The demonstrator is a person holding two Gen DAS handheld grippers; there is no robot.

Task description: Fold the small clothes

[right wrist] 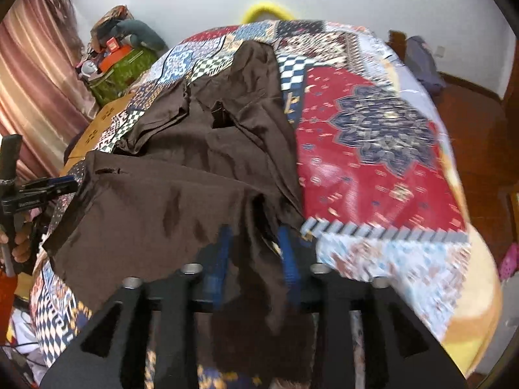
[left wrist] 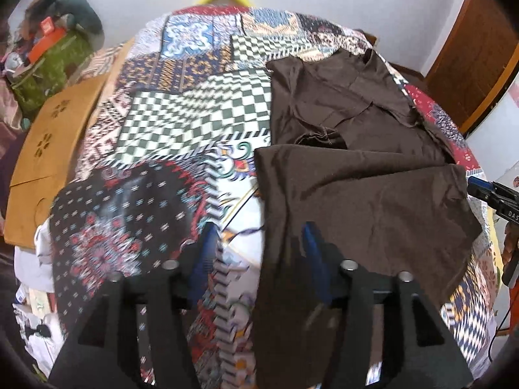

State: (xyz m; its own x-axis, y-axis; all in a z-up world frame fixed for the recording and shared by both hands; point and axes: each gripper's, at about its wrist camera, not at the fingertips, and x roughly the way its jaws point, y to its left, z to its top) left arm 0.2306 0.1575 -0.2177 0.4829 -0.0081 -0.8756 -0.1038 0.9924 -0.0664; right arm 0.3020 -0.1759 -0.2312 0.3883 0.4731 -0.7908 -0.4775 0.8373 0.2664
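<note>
A dark brown garment [left wrist: 356, 194] [right wrist: 194, 178] lies on the patchwork bedspread [left wrist: 181, 120] [right wrist: 373, 162], its near part folded over the far part. My left gripper [left wrist: 261, 253] is open above the garment's left edge. One blue pad is over the bedspread and the other over the cloth, and neither presses on it. My right gripper [right wrist: 256, 253] is open at the garment's near right corner, where a loose bunch of brown cloth sits between its blue pads. Each gripper also shows in the other's view: the right gripper [left wrist: 480, 188] and the left gripper [right wrist: 65, 183] sit at the fold's two ends.
A tan cardboard box [left wrist: 55, 136] leans at the bed's left side, beside a green bag [left wrist: 55, 64] piled with clutter. A wooden door [left wrist: 470, 64] stands at the right. A pink curtain [right wrist: 29, 81] hangs on the left. A person's hand [right wrist: 19, 246] holds the left gripper.
</note>
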